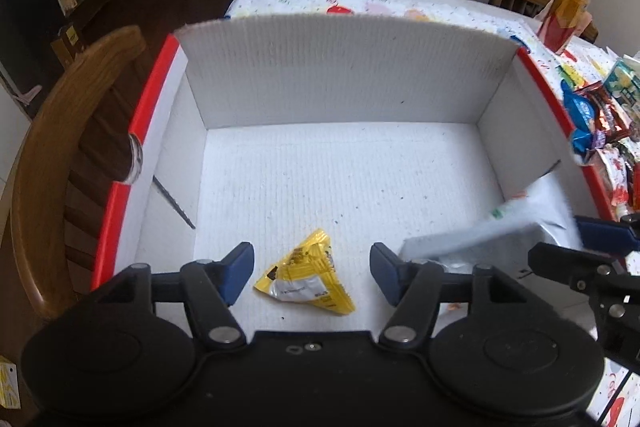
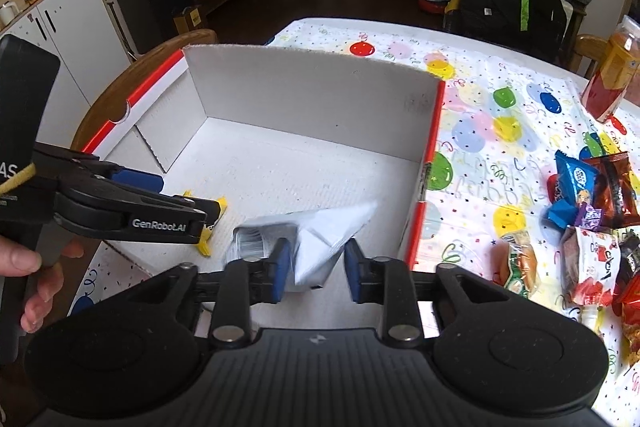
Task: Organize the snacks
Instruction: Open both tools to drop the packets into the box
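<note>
A white cardboard box (image 1: 332, 83) with red outer edges is sitting open on a table covered in a balloon-print cloth (image 2: 496, 131). On the box floor, near its front, a yellow triangular snack packet (image 1: 306, 275) is lying flat, one corner pointing toward the far wall and its broad base running left to right. The left gripper (image 1: 312, 269) is hovering over it with its blue-padded fingers (image 1: 240, 267) spread wide on either side, gripping nothing.

To the right of the yellow packet, a white snack packet (image 2: 320, 243) is lying in the front right part of the box, blurred in both views (its print cannot be read). Its long axis is running diagonally, one tapered end pointing up toward the box's right wall. The right gripper (image 2: 314, 269) is sitting just in front of it with its fingers parted; the left pad appears close against the packet while the right pad is standing clear, so no grip is showing.

Outside the box to the right, a heap of loose snacks (image 2: 588, 211) in blue, red and white wrappers is lying on the cloth, and a tall orange-and-red bag (image 2: 612, 75) is standing farther back. A wooden chair (image 1: 60, 155) is pressing close against the box's left wall. A person's hand (image 2: 36, 267) is showing at the left of the right wrist view, holding the left gripper's handle.
</note>
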